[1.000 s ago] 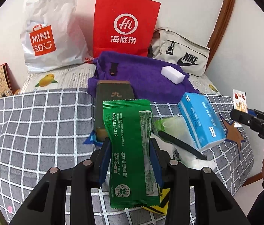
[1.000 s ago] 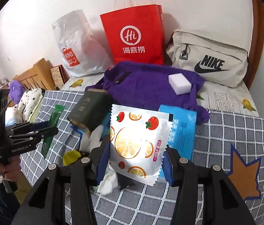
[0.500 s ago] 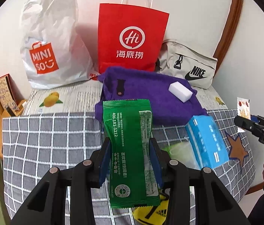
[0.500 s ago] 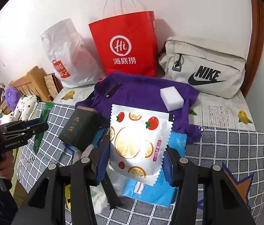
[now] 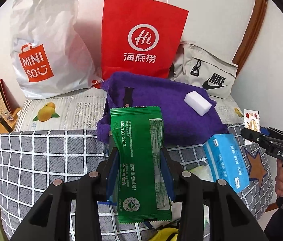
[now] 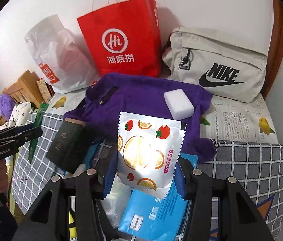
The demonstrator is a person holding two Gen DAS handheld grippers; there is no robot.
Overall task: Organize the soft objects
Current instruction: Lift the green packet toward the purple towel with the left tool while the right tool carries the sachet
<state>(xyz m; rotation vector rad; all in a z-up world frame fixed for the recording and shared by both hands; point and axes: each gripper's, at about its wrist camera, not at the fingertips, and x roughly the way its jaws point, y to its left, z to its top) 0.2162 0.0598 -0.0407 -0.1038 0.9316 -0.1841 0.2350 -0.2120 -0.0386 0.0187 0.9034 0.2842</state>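
My left gripper (image 5: 140,172) is shut on a long green foil packet (image 5: 139,160), held upright above the checked blanket (image 5: 41,160). In the right wrist view my right gripper (image 6: 143,176) is shut on a white packet printed with oranges and tomatoes (image 6: 147,150). Below it lies a blue tissue pack (image 6: 151,212), also seen as the blue tissue pack (image 5: 227,160) in the left view. A purple towel (image 6: 141,98) lies behind with a white sponge block (image 6: 178,103) on it. A dark green box (image 6: 67,146) leans at the left.
A red paper bag (image 5: 143,38), a white plastic shopping bag (image 5: 45,40) and a beige Nike pouch (image 6: 219,66) stand against the wall. A fruit-print sheet (image 6: 241,120) covers the far bed. Wooden furniture (image 6: 22,88) and plush things sit left. Something yellow (image 5: 165,233) lies under the left gripper.
Both grippers have drawn back from the bags with their packets still held. The pile on the blanket now sits lower in both views, and the bags and pouch show more fully.
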